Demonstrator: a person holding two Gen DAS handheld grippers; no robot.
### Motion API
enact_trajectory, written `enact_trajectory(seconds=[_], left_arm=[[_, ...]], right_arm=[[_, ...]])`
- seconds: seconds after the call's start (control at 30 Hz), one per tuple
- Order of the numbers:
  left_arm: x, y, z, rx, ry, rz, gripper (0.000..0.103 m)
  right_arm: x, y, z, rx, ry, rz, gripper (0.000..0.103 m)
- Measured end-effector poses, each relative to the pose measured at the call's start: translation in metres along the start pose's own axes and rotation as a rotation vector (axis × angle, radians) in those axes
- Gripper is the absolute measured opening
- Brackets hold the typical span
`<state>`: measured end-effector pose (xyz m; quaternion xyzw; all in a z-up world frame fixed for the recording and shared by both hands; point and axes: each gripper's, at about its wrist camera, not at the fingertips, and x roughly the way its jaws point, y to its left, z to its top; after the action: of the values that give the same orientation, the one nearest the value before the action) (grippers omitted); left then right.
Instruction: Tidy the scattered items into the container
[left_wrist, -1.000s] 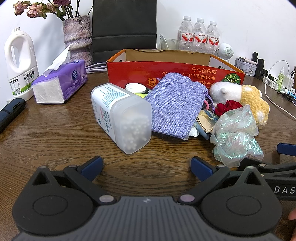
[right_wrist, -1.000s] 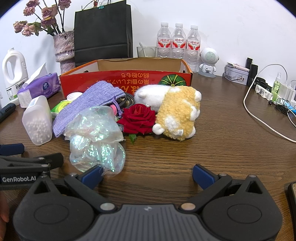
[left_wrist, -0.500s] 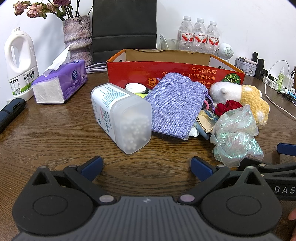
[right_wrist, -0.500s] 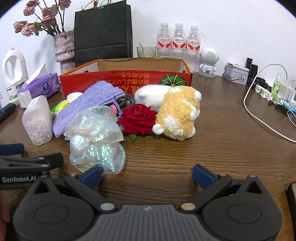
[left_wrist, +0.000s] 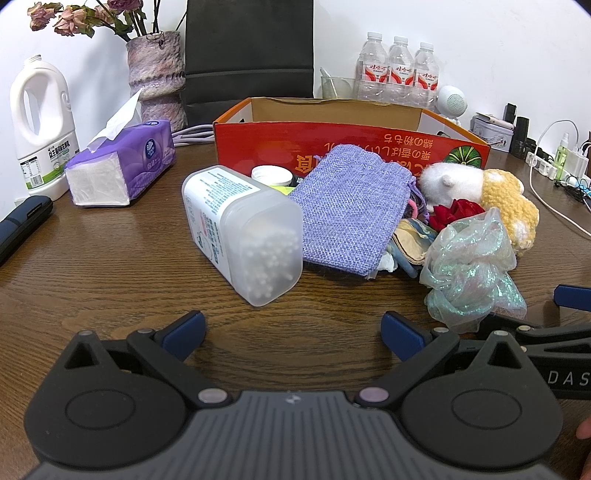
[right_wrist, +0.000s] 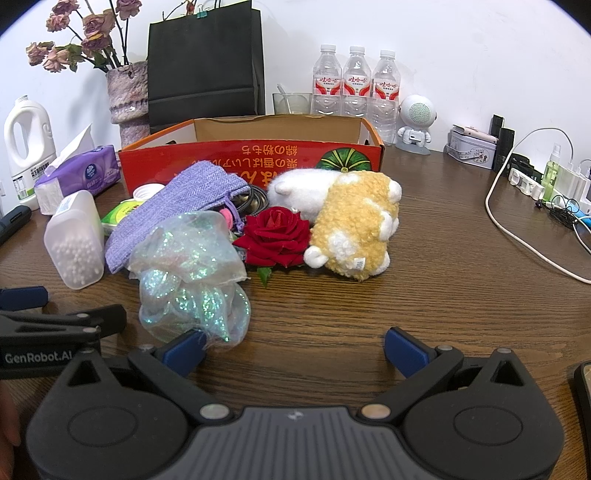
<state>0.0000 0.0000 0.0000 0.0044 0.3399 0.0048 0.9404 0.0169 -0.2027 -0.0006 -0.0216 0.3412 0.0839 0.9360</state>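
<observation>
A red cardboard box (left_wrist: 347, 144) (right_wrist: 251, 155) stands open at the back of the wooden table. In front of it lie a clear cotton-swab tub (left_wrist: 240, 229) (right_wrist: 75, 243), a purple cloth pouch (left_wrist: 354, 206) (right_wrist: 177, 206), an iridescent bag (left_wrist: 469, 266) (right_wrist: 192, 280), a red rose (right_wrist: 277, 236) (left_wrist: 456, 214) and a white and yellow plush toy (right_wrist: 351, 221) (left_wrist: 491, 199). My left gripper (left_wrist: 291, 332) is open and empty, just short of the tub. My right gripper (right_wrist: 293, 350) is open and empty, its left fingertip touching the iridescent bag.
A purple tissue pack (left_wrist: 118, 173), a white jug (left_wrist: 40, 129), a vase of dried flowers (left_wrist: 155, 85), a black paper bag (left_wrist: 247, 51) and three water bottles (right_wrist: 354, 85) stand behind. Cables and chargers (right_wrist: 535, 184) lie at the right.
</observation>
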Motion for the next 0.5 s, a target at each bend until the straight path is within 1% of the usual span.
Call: enact_trajectory(seconds=[0.5], left_arm=[[0.0008,0.0007,-0.0004,-0.001,-0.001,0.007,0.103]], right_arm=[[0.0,-0.0007,0.0013,0.0,0.0,0.0,0.103]])
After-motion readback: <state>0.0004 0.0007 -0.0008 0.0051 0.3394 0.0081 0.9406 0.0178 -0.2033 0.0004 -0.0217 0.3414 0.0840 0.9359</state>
